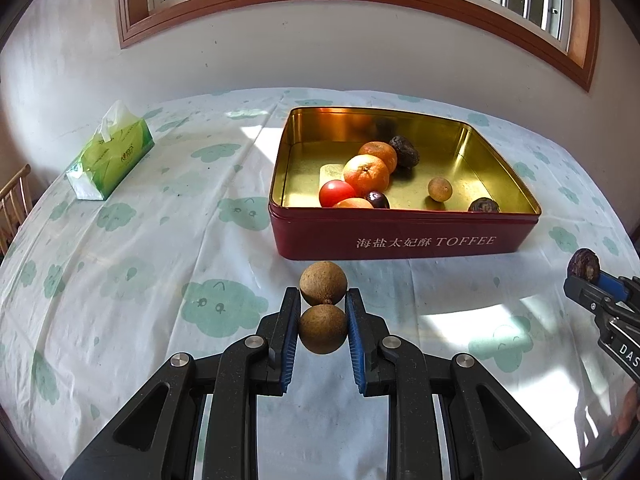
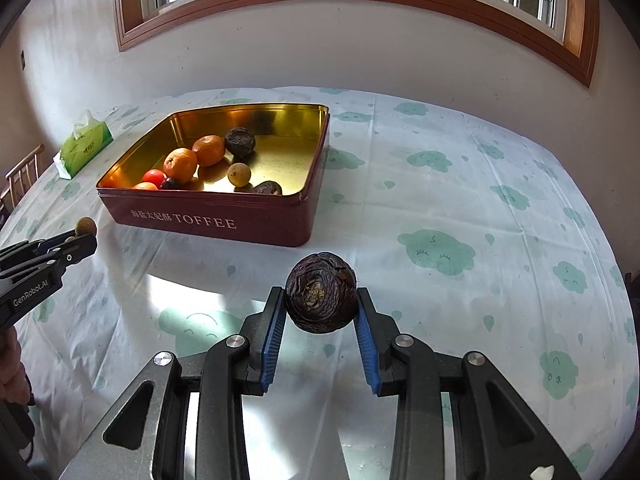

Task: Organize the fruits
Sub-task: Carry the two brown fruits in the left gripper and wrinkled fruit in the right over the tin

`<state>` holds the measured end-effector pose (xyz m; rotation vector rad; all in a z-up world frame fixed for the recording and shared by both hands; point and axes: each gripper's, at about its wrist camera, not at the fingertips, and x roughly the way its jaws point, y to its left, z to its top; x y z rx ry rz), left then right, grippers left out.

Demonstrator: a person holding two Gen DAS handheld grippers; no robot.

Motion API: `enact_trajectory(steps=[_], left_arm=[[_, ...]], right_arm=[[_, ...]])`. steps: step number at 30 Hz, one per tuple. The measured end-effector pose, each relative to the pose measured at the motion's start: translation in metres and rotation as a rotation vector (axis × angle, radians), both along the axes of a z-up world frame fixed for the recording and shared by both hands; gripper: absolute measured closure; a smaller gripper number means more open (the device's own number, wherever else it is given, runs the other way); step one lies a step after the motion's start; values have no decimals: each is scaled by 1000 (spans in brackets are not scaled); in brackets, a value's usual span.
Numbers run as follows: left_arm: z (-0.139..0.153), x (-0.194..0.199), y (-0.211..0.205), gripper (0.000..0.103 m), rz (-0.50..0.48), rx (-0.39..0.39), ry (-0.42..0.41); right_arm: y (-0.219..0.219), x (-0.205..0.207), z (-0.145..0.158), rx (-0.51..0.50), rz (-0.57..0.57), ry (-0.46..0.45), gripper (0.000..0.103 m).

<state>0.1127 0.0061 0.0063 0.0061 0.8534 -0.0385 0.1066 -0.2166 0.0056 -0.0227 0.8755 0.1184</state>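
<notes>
My left gripper (image 1: 323,298) is shut on a pair of joined brown longans (image 1: 323,330), held above the tablecloth just in front of the red toffee tin (image 1: 400,240). The upper longan (image 1: 323,283) sticks out past the fingertips. My right gripper (image 2: 320,294) is shut on a dark wrinkled fruit (image 2: 320,292), in front of the tin (image 2: 208,220) and to its right. The tin is open and holds oranges (image 1: 366,174), a tomato (image 1: 336,193), a longan (image 1: 440,189) and dark wrinkled fruits (image 1: 404,151). Each gripper also shows at the edge of the other's view: the right gripper (image 1: 588,280) and the left gripper (image 2: 82,236).
A green tissue box (image 1: 110,156) lies at the table's far left. A wooden chair (image 1: 14,200) stands past the left edge. The wall and a window run behind the table. A hand (image 2: 12,368) shows at the lower left of the right wrist view.
</notes>
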Motion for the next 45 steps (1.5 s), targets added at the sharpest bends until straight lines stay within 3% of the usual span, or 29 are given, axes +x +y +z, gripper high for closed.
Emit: enact_trajectory(steps=[19, 29, 45], left_arm=[[35, 24, 18, 79, 5, -7, -70], [36, 65, 2, 79, -27, 17, -75], [10, 104, -12, 79, -29, 47, -13]], right_arm=[[50, 28, 41, 40, 105, -72, 71], [57, 67, 33, 37, 112, -44, 71], [57, 108, 1, 29, 98, 34, 71]])
